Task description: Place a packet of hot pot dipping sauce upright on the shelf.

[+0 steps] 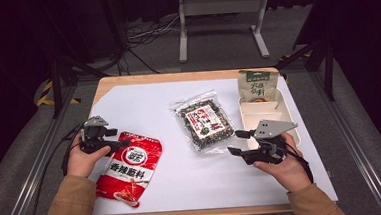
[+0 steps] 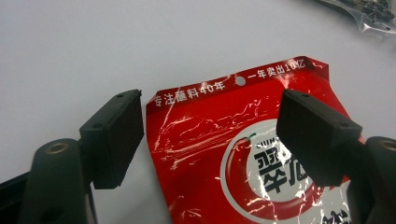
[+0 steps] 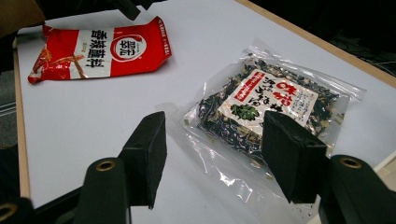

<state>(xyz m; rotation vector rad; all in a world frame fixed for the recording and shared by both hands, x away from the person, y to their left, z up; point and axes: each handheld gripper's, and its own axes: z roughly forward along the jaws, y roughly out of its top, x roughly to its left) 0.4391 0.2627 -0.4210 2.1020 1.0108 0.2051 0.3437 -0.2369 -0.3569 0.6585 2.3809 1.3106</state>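
Observation:
A red seasoning packet (image 1: 128,167) lies flat at the front left of the white table cover. My left gripper (image 1: 117,138) hovers at its top edge, open. In the left gripper view the jaws straddle the packet's (image 2: 210,154) upper corner, one pad off its edge, the other above its face; my left gripper (image 2: 212,100) grips nothing. A clear bag of dark dried food (image 1: 207,121) lies mid-table. My right gripper (image 1: 235,142) stands open just right of it. In the right gripper view the bag (image 3: 275,100) lies ahead of my right gripper (image 3: 215,122), apart from both pads.
A white compartment tray (image 1: 266,114) sits at the right, behind the right hand, with a green pouch (image 1: 257,86) leaning on its far end. The wooden table edge (image 1: 176,77) borders the white cover. A metal frame stands on the floor beyond.

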